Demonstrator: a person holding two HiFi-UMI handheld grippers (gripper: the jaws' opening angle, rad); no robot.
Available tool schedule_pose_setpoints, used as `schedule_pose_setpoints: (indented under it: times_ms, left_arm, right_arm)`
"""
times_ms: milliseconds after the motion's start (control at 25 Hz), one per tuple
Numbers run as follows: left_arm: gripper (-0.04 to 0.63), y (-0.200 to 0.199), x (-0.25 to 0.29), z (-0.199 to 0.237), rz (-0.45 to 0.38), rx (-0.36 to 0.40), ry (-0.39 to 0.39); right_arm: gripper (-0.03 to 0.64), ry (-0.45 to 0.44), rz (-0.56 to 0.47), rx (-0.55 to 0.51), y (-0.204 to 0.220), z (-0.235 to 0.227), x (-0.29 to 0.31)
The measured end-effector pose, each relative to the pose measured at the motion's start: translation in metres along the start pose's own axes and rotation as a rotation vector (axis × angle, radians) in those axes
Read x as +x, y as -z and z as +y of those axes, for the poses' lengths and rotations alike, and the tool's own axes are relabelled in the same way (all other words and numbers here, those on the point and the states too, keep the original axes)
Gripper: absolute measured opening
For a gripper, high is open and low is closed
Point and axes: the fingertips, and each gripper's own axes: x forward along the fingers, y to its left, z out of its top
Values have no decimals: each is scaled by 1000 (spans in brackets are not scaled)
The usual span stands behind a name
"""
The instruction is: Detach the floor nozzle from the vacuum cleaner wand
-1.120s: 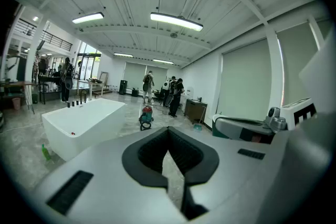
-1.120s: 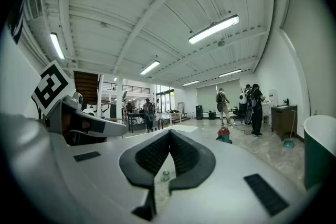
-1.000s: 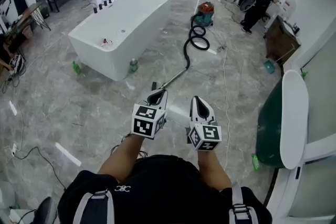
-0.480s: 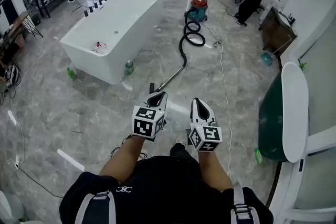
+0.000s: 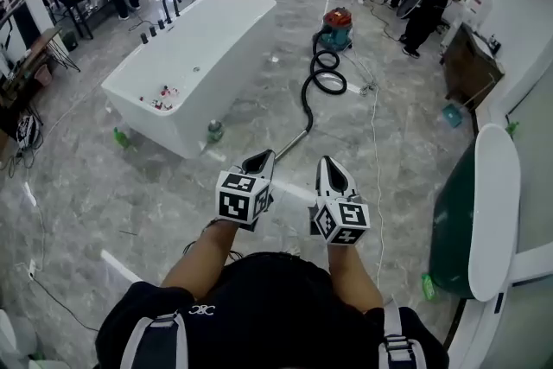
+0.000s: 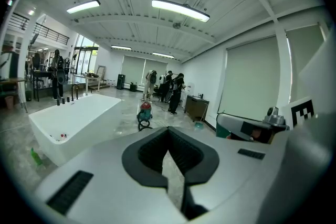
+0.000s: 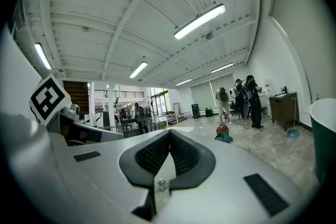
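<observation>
Grey marble floor: the wand lies ahead, its long axis running from the hose down toward your left gripper, which is nearer than the right gripper. Both sets of fingers are closed and empty. In the head view the left gripper hides the nozzle. The gripper views show only the distant vacuum cleaner.

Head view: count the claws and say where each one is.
2. The left claw is held out left of centre, shut, and the vacuum wand shows just past its tip. The right claw is beside it on the right, also shut. None looks hidden.
</observation>
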Motion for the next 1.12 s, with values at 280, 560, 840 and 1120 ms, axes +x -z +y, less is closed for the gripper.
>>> schedule_pose_setpoints:
  times_ms: [280, 560, 840, 1120]
  left_arm:
    - [8, -33, 94, -18, 6, 6, -8]
    - [8, -47, 162, -20, 19, -28, -46]
    - [8, -51, 205, 5, 39, -76, -89]
    - [8, -68, 261, 45, 31, -93, -89]
  right_arm:
    - [14, -38, 5, 6, -19, -75, 56]
    - [14, -127, 50, 13, -15, -115, 110]
    - [14, -170, 107, 10, -7, -137, 150]
    - [14, -163, 130, 4, 1, -163, 223]
